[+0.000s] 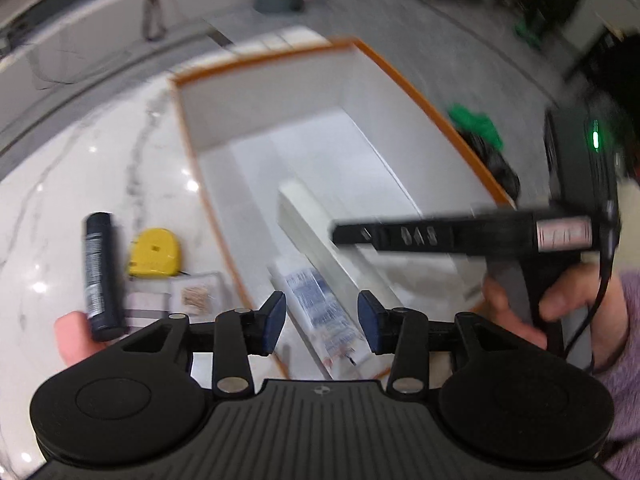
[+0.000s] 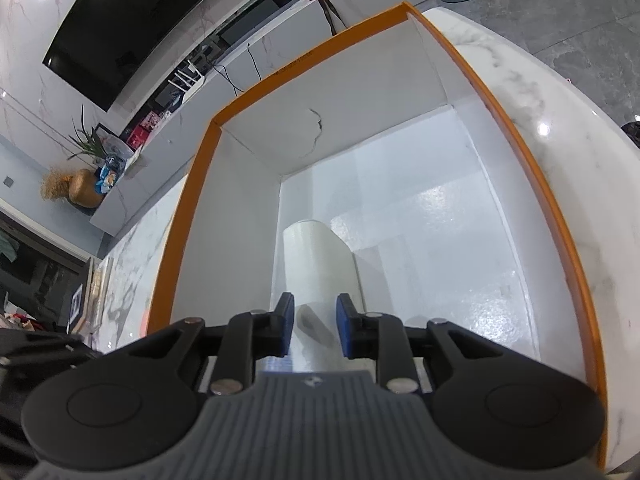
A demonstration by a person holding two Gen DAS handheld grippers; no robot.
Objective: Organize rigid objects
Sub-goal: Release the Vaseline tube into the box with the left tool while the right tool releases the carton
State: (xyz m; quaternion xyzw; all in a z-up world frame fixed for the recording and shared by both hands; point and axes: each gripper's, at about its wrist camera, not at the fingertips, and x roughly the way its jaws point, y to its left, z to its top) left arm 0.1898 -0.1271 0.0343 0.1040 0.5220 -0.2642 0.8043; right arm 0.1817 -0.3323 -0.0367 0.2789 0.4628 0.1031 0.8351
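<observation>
Marble counter (image 1: 60, 184) carries an orange-rimmed box (image 2: 520, 152). Both the left gripper (image 1: 322, 322) and the right gripper (image 2: 315, 326) are held apart, empty. Rim collision is risked by hasty insertion.

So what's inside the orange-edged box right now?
The orange-edged box holds a long white packet along its left wall, and a printed packet beside it. Its near end is hidden by the tongs.
</observation>
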